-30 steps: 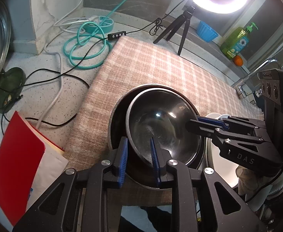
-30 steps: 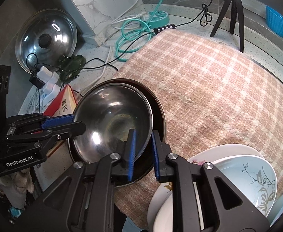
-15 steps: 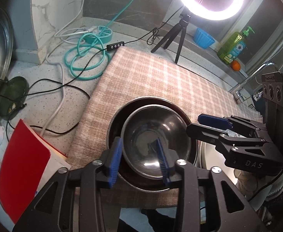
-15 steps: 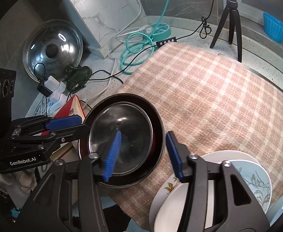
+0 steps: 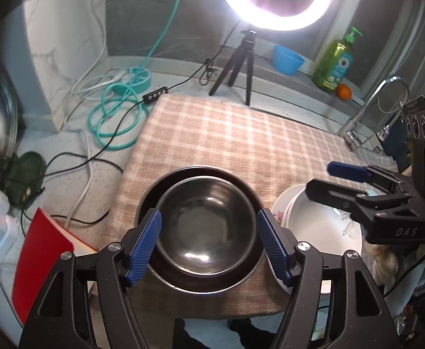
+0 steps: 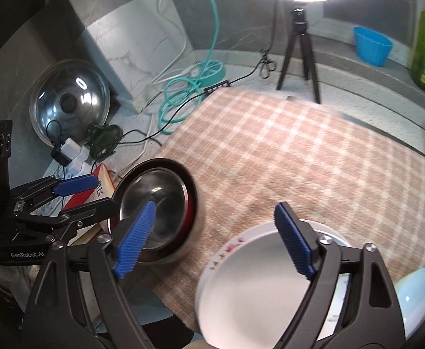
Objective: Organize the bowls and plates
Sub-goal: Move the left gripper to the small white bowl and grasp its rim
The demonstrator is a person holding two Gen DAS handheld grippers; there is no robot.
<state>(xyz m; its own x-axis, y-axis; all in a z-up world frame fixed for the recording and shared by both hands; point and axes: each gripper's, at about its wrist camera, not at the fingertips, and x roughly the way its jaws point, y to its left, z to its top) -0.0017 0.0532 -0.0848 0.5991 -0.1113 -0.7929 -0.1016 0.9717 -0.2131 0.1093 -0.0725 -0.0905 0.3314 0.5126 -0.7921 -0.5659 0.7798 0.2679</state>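
Note:
A steel bowl [image 5: 206,226] sits nested inside a larger dark bowl [image 5: 241,186] on the checked cloth [image 5: 241,133]. My left gripper [image 5: 209,244] hovers above its near rim with the jaws opening; both pads are clear of the bowl. My right gripper [image 6: 215,241] is also opening and holds nothing, above the cloth between the nested bowls [image 6: 151,203] and a stack of white flowered plates [image 6: 256,285]. In the left wrist view the right gripper [image 5: 328,180] hangs over those plates [image 5: 314,224]. The left gripper [image 6: 93,195] shows at the far left.
A ring light on a tripod [image 5: 241,58] stands behind the cloth. Teal hose and cables [image 5: 116,116] lie at the back left, beside a red book [image 5: 38,256] and a pot lid [image 6: 70,101]. A faucet [image 5: 369,107] and soap bottle [image 5: 334,61] stand at the right. A pale blue bowl [image 6: 416,290] sits beside the plates.
Both grippers were shut on the steel bowl's rim, then let go. The bowl has settled into the larger bowl. Both grippers opened wide and drew up and back.

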